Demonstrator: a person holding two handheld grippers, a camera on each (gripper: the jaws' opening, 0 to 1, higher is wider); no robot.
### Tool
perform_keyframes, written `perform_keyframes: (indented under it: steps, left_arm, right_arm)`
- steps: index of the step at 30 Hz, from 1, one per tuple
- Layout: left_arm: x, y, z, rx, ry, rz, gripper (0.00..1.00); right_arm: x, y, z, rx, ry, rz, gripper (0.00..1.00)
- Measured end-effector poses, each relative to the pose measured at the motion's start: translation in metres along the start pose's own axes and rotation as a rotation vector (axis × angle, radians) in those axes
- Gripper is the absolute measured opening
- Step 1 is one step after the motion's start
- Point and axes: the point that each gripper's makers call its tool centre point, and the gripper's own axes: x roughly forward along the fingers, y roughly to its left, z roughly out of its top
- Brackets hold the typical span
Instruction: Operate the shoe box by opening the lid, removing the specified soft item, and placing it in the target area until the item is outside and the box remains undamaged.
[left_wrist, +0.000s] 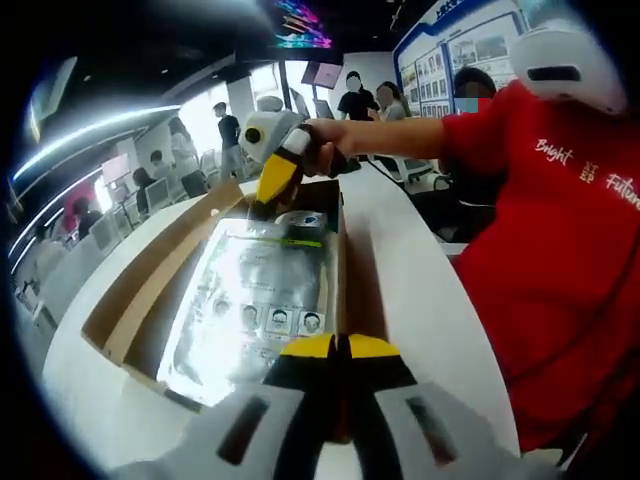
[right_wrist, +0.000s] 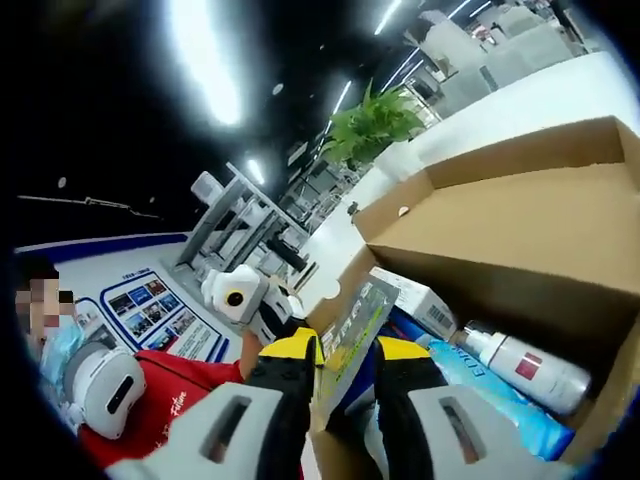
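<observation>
In the left gripper view a cardboard shoe box (left_wrist: 120, 310) lies open on a white counter (left_wrist: 420, 290), its lid (left_wrist: 150, 270) folded out to the left. A flat, shiny plastic packet (left_wrist: 250, 300) lies across the top of the box. The left gripper (left_wrist: 340, 345) sits at the near edge — its yellow-tipped jaws pressed together on the box's near wall, beside the packet's corner. At the far end the right gripper (left_wrist: 275, 180), held by a person in a red shirt (left_wrist: 560, 230), meets the packet's far edge.

In the right gripper view the right gripper (right_wrist: 345, 350) has its jaws pinching the edge of the packet (right_wrist: 355, 330), tilted up over the box (right_wrist: 500, 230). Inside lie a white carton (right_wrist: 415, 300), a blue pouch (right_wrist: 490, 395) and a white bottle (right_wrist: 525, 365) — all side by side. The left gripper (right_wrist: 250, 300) shows beyond.
</observation>
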Motion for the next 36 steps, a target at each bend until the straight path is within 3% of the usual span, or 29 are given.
perform_keyframes:
  steps: [2, 6, 12, 15, 24, 36]
  left_arm:
    - [0.000, 0.000, 0.000, 0.002, -0.001, 0.002, 0.02]
    - [0.000, 0.000, 0.000, 0.009, -0.001, -0.001, 0.02]
    - [0.000, 0.001, -0.001, 0.007, -0.003, 0.005, 0.02]
    - [0.000, 0.001, -0.001, -0.001, 0.003, 0.001, 0.02]
    - [0.000, 0.000, -0.001, 0.009, -0.001, 0.013, 0.02]
    - [0.000, -0.001, -0.001, 0.019, -0.004, 0.011, 0.03]
  right_arm:
    - [0.004, -0.002, -0.004, -0.022, 0.031, -0.010, 0.22]
    - [0.004, 0.007, 0.004, 0.016, -0.005, 0.021, 0.22]
    - [0.009, 0.002, 0.002, 0.045, -0.006, 0.002, 0.22]
    - [0.015, -0.003, -0.007, 0.093, 0.026, -0.022, 0.22]
    - [0.027, 0.005, -0.014, 0.129, 0.024, -0.024, 0.21]
    - [0.031, -0.004, -0.004, 0.150, 0.031, -0.042, 0.17]
